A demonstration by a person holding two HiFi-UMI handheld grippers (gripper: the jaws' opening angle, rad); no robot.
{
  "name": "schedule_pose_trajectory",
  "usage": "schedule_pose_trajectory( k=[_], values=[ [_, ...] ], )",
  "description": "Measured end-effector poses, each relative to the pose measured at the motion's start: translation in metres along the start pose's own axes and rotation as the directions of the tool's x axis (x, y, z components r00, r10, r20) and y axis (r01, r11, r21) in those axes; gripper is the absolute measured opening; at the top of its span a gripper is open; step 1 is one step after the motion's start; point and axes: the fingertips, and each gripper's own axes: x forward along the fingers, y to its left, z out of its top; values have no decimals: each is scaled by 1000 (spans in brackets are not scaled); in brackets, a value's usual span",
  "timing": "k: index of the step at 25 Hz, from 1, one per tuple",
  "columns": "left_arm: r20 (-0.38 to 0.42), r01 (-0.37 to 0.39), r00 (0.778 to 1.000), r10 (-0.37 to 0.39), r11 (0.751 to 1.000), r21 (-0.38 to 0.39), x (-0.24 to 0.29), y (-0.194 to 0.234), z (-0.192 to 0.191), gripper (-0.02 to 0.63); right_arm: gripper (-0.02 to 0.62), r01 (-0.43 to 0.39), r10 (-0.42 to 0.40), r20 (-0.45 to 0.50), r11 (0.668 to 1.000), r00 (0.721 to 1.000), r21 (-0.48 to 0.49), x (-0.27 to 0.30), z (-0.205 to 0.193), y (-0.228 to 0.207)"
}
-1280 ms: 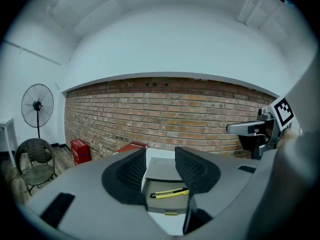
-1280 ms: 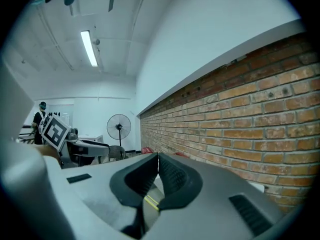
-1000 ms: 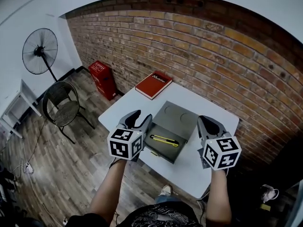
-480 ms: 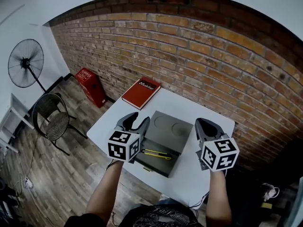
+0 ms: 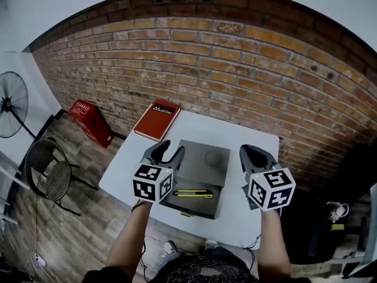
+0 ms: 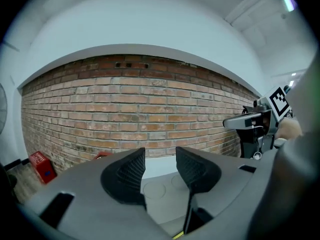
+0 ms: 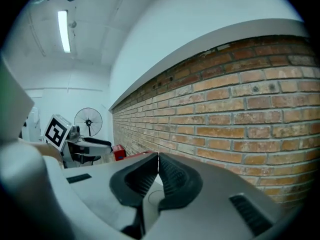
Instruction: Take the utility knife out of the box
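Observation:
A yellow utility knife [image 5: 191,193] lies in the tray of an open grey box [image 5: 203,158] on a white table [image 5: 247,217]; the box lid is folded flat toward the brick wall. My left gripper [image 5: 164,152] hovers over the box's left edge, its jaws open with nothing between them [image 6: 160,169]. Below those jaws the left gripper view shows the grey lid [image 6: 160,191] and a yellow sliver of the knife [image 6: 177,235]. My right gripper [image 5: 250,153] hangs to the right of the box, apart from it, with its jaws shut on nothing [image 7: 158,159].
A red book [image 5: 157,121] lies at the table's far left corner. The brick wall [image 5: 235,69] stands just behind the table. On the wooden floor to the left are a red crate [image 5: 88,119], a black chair [image 5: 50,173] and a standing fan [image 5: 9,108].
The head view has swung, so the table and box now sit squarely in front. Both grippers have shifted slightly along the box's sides. The knife still lies in the box.

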Motion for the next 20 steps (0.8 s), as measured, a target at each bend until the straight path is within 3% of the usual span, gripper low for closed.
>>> schedule_pose_trajectory(
  k=[7,20],
  values=[
    [-9,144,990,-144,989,46,4,-9,2,193,20,142,-142,13,990,990,9,-25,7,10],
    [-42,302,953,-299,946,117,4,-23,-3,193,20,269,-269,24,963,963,19,-49,6,38]
  ],
)
